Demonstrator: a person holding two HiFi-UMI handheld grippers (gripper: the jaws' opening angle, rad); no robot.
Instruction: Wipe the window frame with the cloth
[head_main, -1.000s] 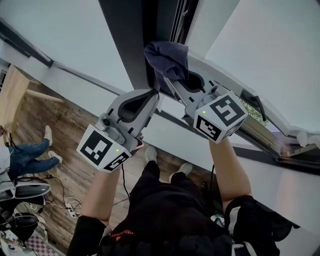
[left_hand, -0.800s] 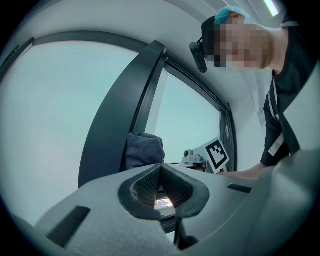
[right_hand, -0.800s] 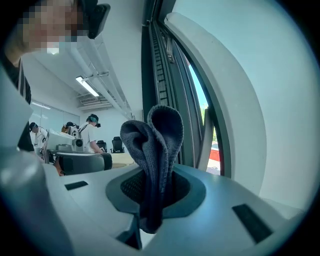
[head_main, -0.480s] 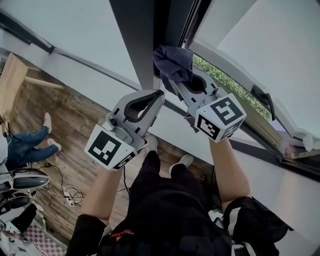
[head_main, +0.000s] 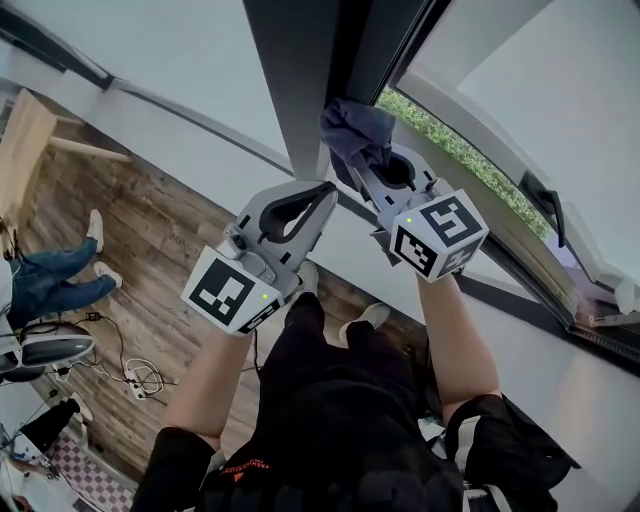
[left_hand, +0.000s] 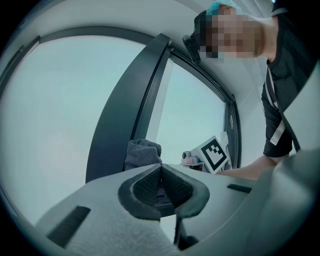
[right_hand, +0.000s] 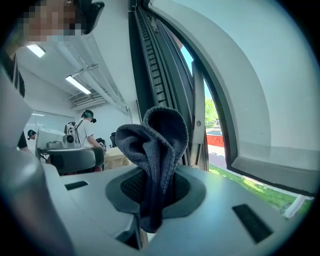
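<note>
Grey right gripper (right_hand: 155, 192) pinches the dark blue cloth (right_hand: 159, 137) tight between its jaws. The cloth sticks out, bunched up against the dark window frame (head_main: 300, 80). Just beside that frame sits the left gripper (left_hand: 161, 174), jaws pressed together with nothing in them. Far below the frame is a wood floor (head_main: 150, 270).

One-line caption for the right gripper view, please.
Right hand-held gripper shut on a bunched dark blue woven cloth, in front of the dark window frame.
</note>
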